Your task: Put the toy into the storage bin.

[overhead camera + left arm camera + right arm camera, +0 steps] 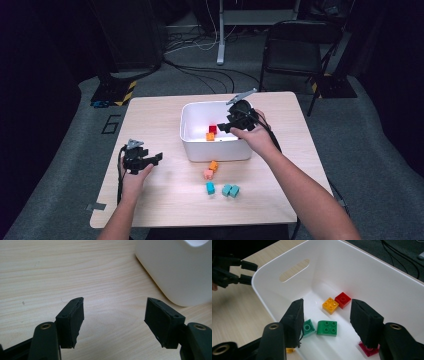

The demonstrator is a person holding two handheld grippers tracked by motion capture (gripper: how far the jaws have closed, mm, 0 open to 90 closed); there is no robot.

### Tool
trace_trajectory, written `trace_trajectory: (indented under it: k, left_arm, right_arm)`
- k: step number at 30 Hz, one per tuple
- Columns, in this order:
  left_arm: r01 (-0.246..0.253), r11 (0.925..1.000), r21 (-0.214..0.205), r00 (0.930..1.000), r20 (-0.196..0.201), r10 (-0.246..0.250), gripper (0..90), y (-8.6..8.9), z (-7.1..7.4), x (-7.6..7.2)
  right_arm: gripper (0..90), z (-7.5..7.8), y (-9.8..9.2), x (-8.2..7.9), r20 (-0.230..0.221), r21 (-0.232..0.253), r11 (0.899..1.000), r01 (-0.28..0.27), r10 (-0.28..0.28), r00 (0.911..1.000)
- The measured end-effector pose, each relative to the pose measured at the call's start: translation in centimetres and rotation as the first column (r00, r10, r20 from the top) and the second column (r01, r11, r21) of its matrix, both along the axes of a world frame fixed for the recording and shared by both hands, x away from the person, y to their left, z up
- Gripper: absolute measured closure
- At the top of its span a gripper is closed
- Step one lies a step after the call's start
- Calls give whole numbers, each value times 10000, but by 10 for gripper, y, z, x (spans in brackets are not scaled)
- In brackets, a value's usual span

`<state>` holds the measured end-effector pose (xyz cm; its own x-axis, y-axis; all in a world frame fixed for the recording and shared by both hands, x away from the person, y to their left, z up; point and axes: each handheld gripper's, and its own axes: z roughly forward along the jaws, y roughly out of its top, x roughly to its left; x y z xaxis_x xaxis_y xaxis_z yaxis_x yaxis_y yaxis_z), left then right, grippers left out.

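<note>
The right hand-held gripper (pixel 325 315) hovers over the white plastic bin (pixel 192 145) near the worktop's (pixel 160 200) far edge, jaws released with nothing between them. Below them lies a green studded brick (pixel 327 328), beside a teal brick (pixel 308 327), an orange brick (pixel 330 305) and a red one (pixel 343 299). The left hand-held gripper (pixel 113 322) rests released near the worktop's left edge, empty.

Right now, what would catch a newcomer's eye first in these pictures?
The white bin at the table's middle, with the right gripper held over it, jaws open above a yellow brick, a red brick and a green brick. Then the loose bricks before the bin, and the left gripper, open and empty over bare wood.
</note>
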<state>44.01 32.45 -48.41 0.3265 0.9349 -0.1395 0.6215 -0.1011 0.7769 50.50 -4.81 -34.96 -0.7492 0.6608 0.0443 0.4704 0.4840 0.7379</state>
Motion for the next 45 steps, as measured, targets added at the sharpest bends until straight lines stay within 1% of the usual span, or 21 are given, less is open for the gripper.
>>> trace_trajectory:
  k: [2, 4, 8, 12, 14, 16, 18, 19, 21, 23, 26, 28, 31, 34, 37, 38, 40, 42, 45]
  left_arm:
    - [14, 10000, 7, 10000, -73, -14, 314, 0, 0, 0]
    - [24, 10000, 9, 10000, -58, -23, 313, -1, 0, 0]
    - [22, 10000, 20, 10000, -60, -21, 314, -1, -1, 0]
    - [0, 10000, 3, 10000, -29, 0, 314, -1, 0, 0]
    - [-24, 10000, 2, 10000, -4, 24, 314, -1, -1, 0]
    - [-25, 10000, 5, 10000, -4, 25, 313, -1, -1, 0]
    - [-30, 10000, 10, 10000, 10, 30, 313, -1, -1, -1]
    - [12, 10000, 13, 10000, -46, -12, 313, -1, 0, -1]
    - [11, 10000, 22, 10000, -36, -11, 313, -1, 0, -1]
    - [8, 10000, 26, 10000, -34, -8, 314, 0, 0, -1]
    - [2, 10000, 17, 10000, -18, -2, 314, -1, 0, -1]
    - [10, 10000, 37, 10000, -10, -10, 313, -1, 0, -1]
    - [16, 10000, 49, 10000, -28, -16, 314, -1, 0, -1]
    - [20, 10000, 53, 10000, -35, -20, 314, 0, 0, -1]
    - [-17, 10000, 60, 10000, 17, 17, 314, -2, -1, -1]
    - [23, 10000, 70, 10000, -32, -23, 313, -1, 0, -1]
    - [-14, 10000, 57, 10000, 30, 14, 314, -2, 0, -1]
    - [14, 10000, 46, 10000, -5, -13, 313, -1, 0, -1]
    - [7, 10000, 39, 10000, -27, -7, 313, -1, 0, -1]
  right_arm:
    - [429, 1, -2, -8, 110, 44, 9999, -110, 110, 9999]
    - [410, 1, -4, -15, 197, 74, 9997, -218, 217, 9996]
    - [400, 0, -7, -27, 433, 24, 9994, -352, 350, 9984]
    - [384, -1, -10, -38, 427, 109, 9990, -442, 437, 9981]
    - [385, -3, -11, -44, 441, 89, 9987, -503, 499, 9978]
    - [388, -6, -11, -50, 478, -41, 9988, -498, 499, 9976]
    - [405, -9, -11, -55, 452, -90, 9983, -569, 572, 9973]
    - [416, -10, -11, -58, 485, -139, 9980, -623, 629, 9968]
    - [423, -12, -13, -63, 551, -184, 9980, -606, 615, 9966]
    - [419, -14, -16, -69, 697, -119, 9984, -548, 555, 9960]
    - [413, -17, -20, -74, 690, 142, 9981, -598, 587, 9959]
    - [413, -21, -22, -80, 845, 249, 9983, -528, 505, 9951]
    - [415, -26, -25, -83, 726, 421, 9970, -645, 613, 9955]
    - [433, -33, -28, -87, 602, 540, 9966, -616, 583, 9965]
    - [452, -43, -31, -92, 375, 668, 9956, -659, 635, 9973]
    - [458, -45, -31, -93, 359, 674, 9954, -683, 660, 9972]
    - [466, -52, -33, -97, 337, 623, 9952, -760, 740, 9967]
    - [470, -59, -34, -100, 286, 572, 9954, -774, 759, 9967]
    - [482, -70, -37, -104, 119, 697, 9943, -809, 803, 9967]
